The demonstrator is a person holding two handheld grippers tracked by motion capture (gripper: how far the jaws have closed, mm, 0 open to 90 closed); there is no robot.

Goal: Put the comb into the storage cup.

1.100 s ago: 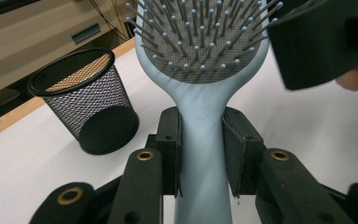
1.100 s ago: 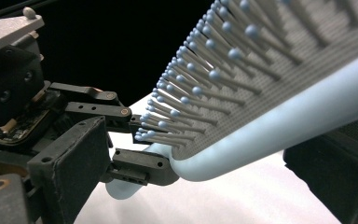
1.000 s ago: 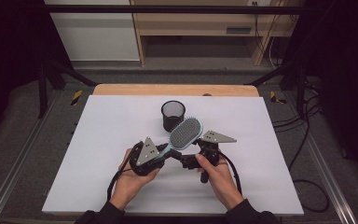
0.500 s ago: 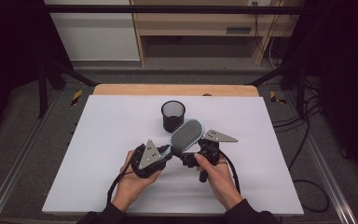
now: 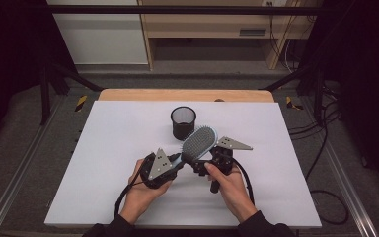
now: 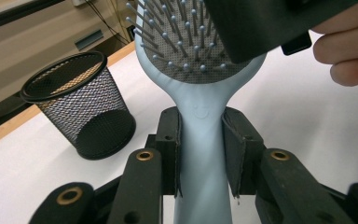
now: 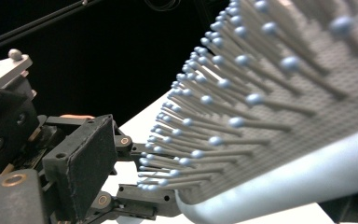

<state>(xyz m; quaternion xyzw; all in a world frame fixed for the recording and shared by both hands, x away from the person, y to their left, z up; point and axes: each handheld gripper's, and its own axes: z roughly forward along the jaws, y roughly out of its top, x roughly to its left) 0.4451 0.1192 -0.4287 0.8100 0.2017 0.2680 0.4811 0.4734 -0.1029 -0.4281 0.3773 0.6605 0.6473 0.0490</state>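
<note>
A person is sitting at a white table point(image 5: 103, 148) and holding a pair of tongs in each hand. The left gripper point(image 5: 175, 164) is squeezing the handle of a light blue hairbrush point(image 5: 197, 144). In the left gripper view, its two black jaws are pressing on both sides of the handle, so the hairbrush point(image 6: 200, 140) is caught tight between them. The brush is sticking up and away from the left gripper, with its round head lifted off the table. The bristles are grey pins with small blue balls on their tips.

The right gripper point(image 5: 205, 165) is sitting close beside the brush head, right where the head meets the handle. In the right gripper view the bristles of the hairbrush point(image 7: 261, 116) are very close and partly blurry. I cannot tell if the right jaws are open or closed, or if they are pinching the brush.

A black mesh cup point(image 5: 183, 122) is standing upright on the table just behind the brush head. It is not touching the brush. Both hands are resting low near the front edge of the table.
</note>
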